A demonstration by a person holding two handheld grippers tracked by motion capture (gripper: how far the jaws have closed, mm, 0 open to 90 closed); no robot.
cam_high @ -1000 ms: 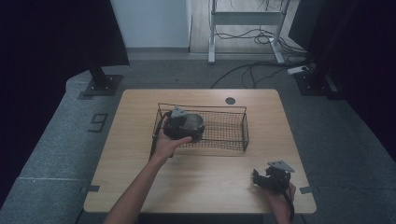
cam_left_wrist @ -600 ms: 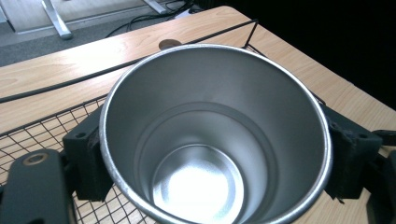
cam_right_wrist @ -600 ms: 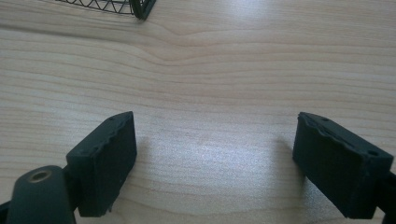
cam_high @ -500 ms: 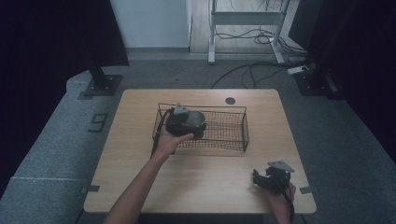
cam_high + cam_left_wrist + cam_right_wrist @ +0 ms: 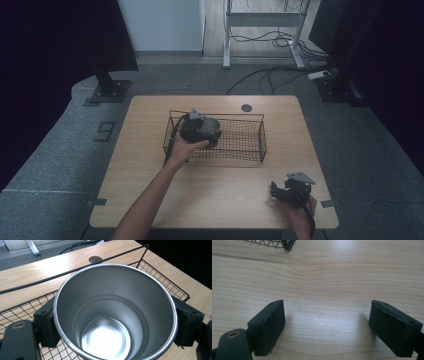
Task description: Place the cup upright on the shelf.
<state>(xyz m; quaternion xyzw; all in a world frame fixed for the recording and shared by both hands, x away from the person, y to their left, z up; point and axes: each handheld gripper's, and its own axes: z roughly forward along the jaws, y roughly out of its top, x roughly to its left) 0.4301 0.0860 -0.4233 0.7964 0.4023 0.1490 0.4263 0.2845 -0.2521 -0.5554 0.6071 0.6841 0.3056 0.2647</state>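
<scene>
I see a round hole [image 5: 246, 107] in the wooden table [image 5: 220, 200] at upper centre. On the grey floor, cables [image 5: 280, 75] trail at top right, and a dark stand base [image 5: 107, 92] sits at upper left.

A light wooden table [image 5: 150, 185] carries a black wire basket [image 5: 250, 145].

cup [image 5: 113, 315]: plain silver metal, brushed sheen inside, bright glare spot on the bottom. basket [image 5: 240, 137]: black wire, fine square-grid mesh with a thicker black rim. desk [image 5: 220, 200]: pale tan wood with wavy darker grain lines; one small dark round hole near the far edge. left gripper [image 5: 200, 129] and right gripper [image 5: 290, 190]: black bodies, matte black jaws, grey plate on top. floor: speckled grey carpet.
</scene>
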